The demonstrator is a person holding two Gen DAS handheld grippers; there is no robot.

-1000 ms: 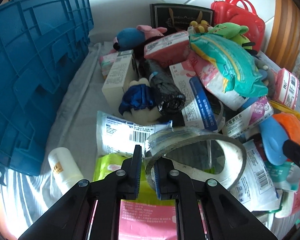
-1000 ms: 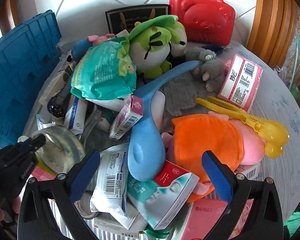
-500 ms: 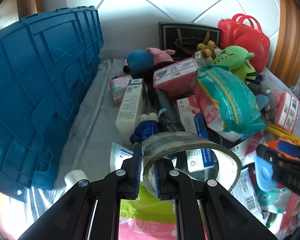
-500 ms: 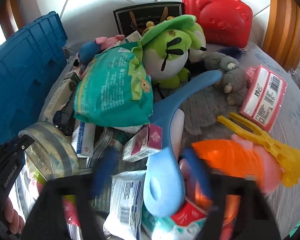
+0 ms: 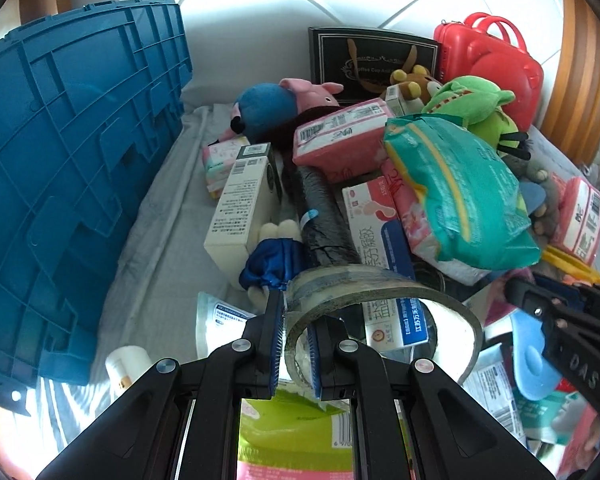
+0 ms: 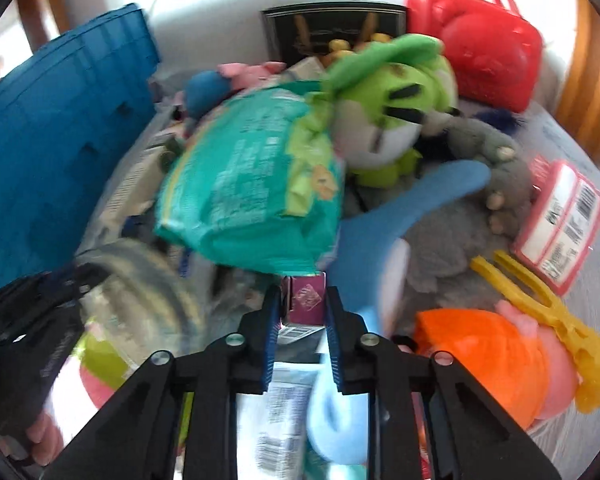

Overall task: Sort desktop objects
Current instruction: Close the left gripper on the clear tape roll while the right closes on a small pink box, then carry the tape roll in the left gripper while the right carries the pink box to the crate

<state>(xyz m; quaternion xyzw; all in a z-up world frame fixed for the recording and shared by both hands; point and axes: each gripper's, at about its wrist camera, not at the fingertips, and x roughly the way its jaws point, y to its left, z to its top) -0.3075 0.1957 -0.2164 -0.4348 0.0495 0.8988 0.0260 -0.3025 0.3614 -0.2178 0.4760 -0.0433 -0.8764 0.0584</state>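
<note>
- Since the earlier frame, the right gripper (image 6: pixel 302 308) has been closed from wide open onto a small maroon-ended box (image 6: pixel 305 300), which is pinched between its pads.
- A clear tape roll (image 5: pixel 380 312) is clamped by the left gripper (image 5: pixel 294 344), raised above the clutter.
- A teal diaper pack (image 6: pixel 252 196) is seen just behind the box.
- A blue crate (image 5: pixel 72 184) is noted standing at the left.

Left wrist view: sits low behind left gripper (image 5: pixel 294 344), faces forward over pile toward far white wall, blue crate (image 5: pixel 72 184) close at left. Right wrist view: behind right gripper (image 6: pixel 302 316), same heading, further right, close to pile, blurred. Shared: teal pack (image 5: pixel 456 196) (image 6: pixel 252 196), green plush (image 5: pixel 480 108) (image 6: pixel 396 92), red case (image 5: pixel 492 68) (image 6: pixel 484 52), black box (image 5: pixel 372 64) (image 6: pixel 332 28), crate (image 6: pixel 56 140).
</note>
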